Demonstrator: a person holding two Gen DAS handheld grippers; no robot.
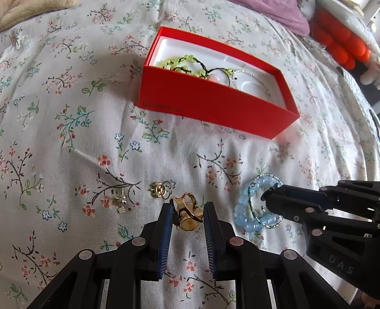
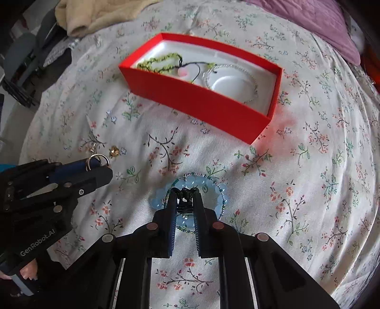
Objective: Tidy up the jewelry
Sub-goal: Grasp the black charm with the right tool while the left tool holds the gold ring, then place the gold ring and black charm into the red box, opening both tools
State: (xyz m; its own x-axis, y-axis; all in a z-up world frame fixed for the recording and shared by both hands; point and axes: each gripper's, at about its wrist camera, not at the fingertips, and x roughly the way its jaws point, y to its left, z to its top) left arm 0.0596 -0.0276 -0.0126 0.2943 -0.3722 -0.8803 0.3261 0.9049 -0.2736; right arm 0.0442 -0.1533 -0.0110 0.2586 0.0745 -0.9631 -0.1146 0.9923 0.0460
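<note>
My left gripper (image 1: pixel 188 204) is shut on a wide gold ring (image 1: pixel 187 214) held between its blue pads just above the floral bedsheet (image 1: pixel 71 95). To its right, my right gripper (image 1: pixel 267 193) pinches the pale blue bead bracelet (image 1: pixel 244 221), which is wound with a thin teal bead strand. In the right wrist view, the right gripper (image 2: pixel 185 190) has its tips shut on that bracelet (image 2: pixel 213 184), and the left gripper (image 2: pixel 104 164) shows the ring (image 2: pixel 97 159) at its tip. Farther back the open red box (image 1: pixel 213 107) holds a green bead bracelet (image 1: pixel 180 61) and a silver chain (image 1: pixel 251 76).
Small gold earrings (image 1: pixel 159 189) and a tiny gold stud (image 1: pixel 121 203) lie on the sheet left of the ring. A beige blanket (image 2: pixel 95 14) and purple cloth (image 2: pixel 320 19) lie at the bed's far side. Something orange (image 1: pixel 339 45) sits at the far right. A hand (image 2: pixel 28 273) holds the left gripper.
</note>
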